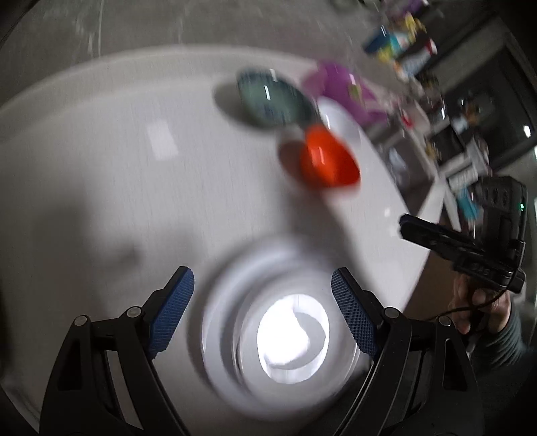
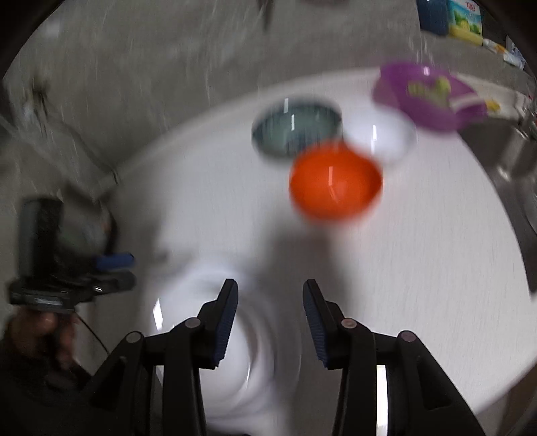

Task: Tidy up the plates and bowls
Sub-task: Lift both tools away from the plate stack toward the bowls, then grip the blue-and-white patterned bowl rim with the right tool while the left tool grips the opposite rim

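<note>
White plates — stacked, blurred — lie on the table below both open, empty tools, left and right.

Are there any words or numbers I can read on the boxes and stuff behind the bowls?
No text reads clearly; both views are blurred.
Yellow-green carton: red marks at its top corner, too blurred to read.
Purple bowl: a green design inside, no letters can be made out.
Colourful packages beyond the table: print too small and smeared to read.
</note>
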The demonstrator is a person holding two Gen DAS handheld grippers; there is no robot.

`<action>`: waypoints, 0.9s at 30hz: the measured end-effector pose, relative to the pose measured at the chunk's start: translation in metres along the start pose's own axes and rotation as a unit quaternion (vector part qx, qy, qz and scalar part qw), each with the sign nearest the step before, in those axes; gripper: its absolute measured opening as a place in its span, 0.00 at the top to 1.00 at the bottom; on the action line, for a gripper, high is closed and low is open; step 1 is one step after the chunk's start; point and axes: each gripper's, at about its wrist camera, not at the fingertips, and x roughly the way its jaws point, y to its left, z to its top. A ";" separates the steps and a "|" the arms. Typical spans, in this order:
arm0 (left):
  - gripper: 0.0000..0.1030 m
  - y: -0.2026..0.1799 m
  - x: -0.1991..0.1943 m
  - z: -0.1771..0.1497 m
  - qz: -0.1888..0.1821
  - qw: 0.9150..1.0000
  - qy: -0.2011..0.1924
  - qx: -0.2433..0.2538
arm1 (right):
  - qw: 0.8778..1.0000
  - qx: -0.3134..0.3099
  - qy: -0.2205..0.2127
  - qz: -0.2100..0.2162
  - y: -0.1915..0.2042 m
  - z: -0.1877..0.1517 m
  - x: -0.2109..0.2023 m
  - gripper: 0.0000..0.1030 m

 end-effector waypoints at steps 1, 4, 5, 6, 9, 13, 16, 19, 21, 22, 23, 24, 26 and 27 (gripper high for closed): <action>0.19 0.002 0.001 0.019 -0.006 1.000 -0.012 0.001 | 1.000 0.006 -0.013 0.012 -0.005 0.018 -0.002 0.57; 0.19 0.000 0.017 0.081 0.015 0.999 -0.032 0.018 | 0.999 0.015 -0.030 0.022 -0.022 0.086 0.008 0.58; 0.19 0.000 0.027 0.102 0.021 0.999 -0.041 0.021 | 0.999 0.016 -0.034 0.017 -0.025 0.106 0.014 0.58; 0.19 0.003 0.036 0.117 0.026 0.999 -0.041 0.013 | 0.999 0.021 -0.026 0.029 -0.033 0.130 0.025 0.58; 0.19 0.014 0.068 0.162 0.040 0.998 -0.039 -0.008 | 1.000 0.027 0.001 0.012 -0.040 0.171 0.056 0.60; 0.19 0.027 0.112 0.189 0.057 0.998 -0.015 -0.029 | 0.999 0.004 0.044 -0.020 -0.052 0.201 0.103 0.60; 0.19 0.031 0.132 0.188 0.061 0.998 0.002 -0.027 | 0.997 -0.001 0.069 -0.031 -0.061 0.209 0.126 0.60; 0.20 0.035 0.147 0.185 0.067 0.997 0.011 -0.034 | 0.995 -0.014 0.090 -0.044 -0.063 0.214 0.143 0.60; 0.20 0.035 0.158 0.185 0.069 0.997 0.014 -0.039 | 0.994 -0.019 0.101 -0.048 -0.063 0.214 0.150 0.60; 0.20 0.034 0.161 0.185 0.073 0.996 0.015 -0.038 | 0.993 -0.023 0.106 -0.051 -0.062 0.213 0.154 0.60; 0.20 0.032 0.165 0.186 0.074 0.996 0.018 -0.036 | 0.992 -0.023 0.109 -0.054 -0.062 0.213 0.156 0.60; 0.20 0.030 0.169 0.187 0.075 0.996 0.020 -0.033 | 0.992 -0.025 0.108 -0.057 -0.062 0.215 0.158 0.60; 0.21 0.028 0.177 0.188 0.081 0.996 0.022 -0.031 | 0.991 -0.020 0.119 -0.064 -0.064 0.218 0.162 0.60; 0.21 0.026 0.180 0.188 0.080 0.996 0.021 -0.030 | 0.990 -0.018 0.123 -0.067 -0.065 0.218 0.164 0.61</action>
